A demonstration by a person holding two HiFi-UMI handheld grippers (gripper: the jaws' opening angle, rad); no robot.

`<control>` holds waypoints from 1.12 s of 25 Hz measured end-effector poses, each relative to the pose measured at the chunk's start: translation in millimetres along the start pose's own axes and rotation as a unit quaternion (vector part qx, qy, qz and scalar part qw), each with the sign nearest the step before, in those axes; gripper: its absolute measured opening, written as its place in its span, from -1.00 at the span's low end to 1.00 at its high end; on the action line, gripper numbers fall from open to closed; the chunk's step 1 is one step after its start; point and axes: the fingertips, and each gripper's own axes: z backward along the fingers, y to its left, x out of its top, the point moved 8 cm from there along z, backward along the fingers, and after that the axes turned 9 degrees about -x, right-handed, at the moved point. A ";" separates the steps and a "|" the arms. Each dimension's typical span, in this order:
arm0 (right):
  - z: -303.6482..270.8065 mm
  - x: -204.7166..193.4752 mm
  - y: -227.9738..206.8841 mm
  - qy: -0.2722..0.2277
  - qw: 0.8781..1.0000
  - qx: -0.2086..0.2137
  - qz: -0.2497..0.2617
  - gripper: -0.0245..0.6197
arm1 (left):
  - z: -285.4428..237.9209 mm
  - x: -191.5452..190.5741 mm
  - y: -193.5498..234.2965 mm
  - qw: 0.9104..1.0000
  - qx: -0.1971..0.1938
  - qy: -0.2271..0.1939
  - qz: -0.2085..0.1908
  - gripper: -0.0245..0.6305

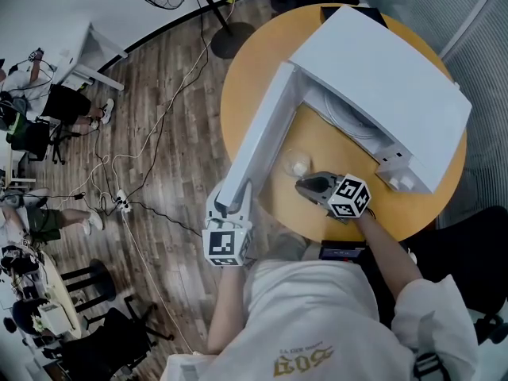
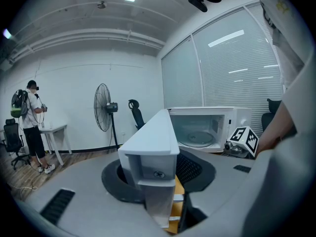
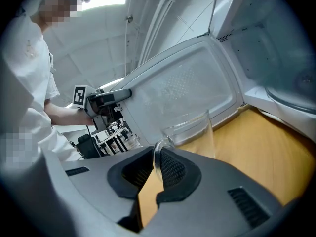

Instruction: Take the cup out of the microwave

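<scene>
One cup (image 3: pixel 192 132) is upright, mouth up, clamped in right tool (image 3: pixel 157 164).

We record a white shirt (image 1: pixel 309 308), loose-sleeved, with gold lettering (image 1: pixel 303 362) printed on it. The left gripper (image 1: pixel 230 201) and right gripper (image 1: pixel 308 186) each carry a white cube (image 1: pixel 226 246) bearing black square markers. Both housings are matt grey and slotted, with black ribbed pads (image 3: pixel 173 168).
</scene>
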 end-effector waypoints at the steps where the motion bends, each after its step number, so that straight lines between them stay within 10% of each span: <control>1: 0.5 0.1 -0.4 0.000 1.000 0.001 0.001 -0.80 | 0.1 0.5 0.3 1.000 0.000 0.000 0.000 -0.39; 28: 14.4 -17.3 1.9 0.014 0.995 -0.062 0.081 -0.58 | 1.2 -2.1 1.4 1.000 -0.007 -0.012 0.009 -0.40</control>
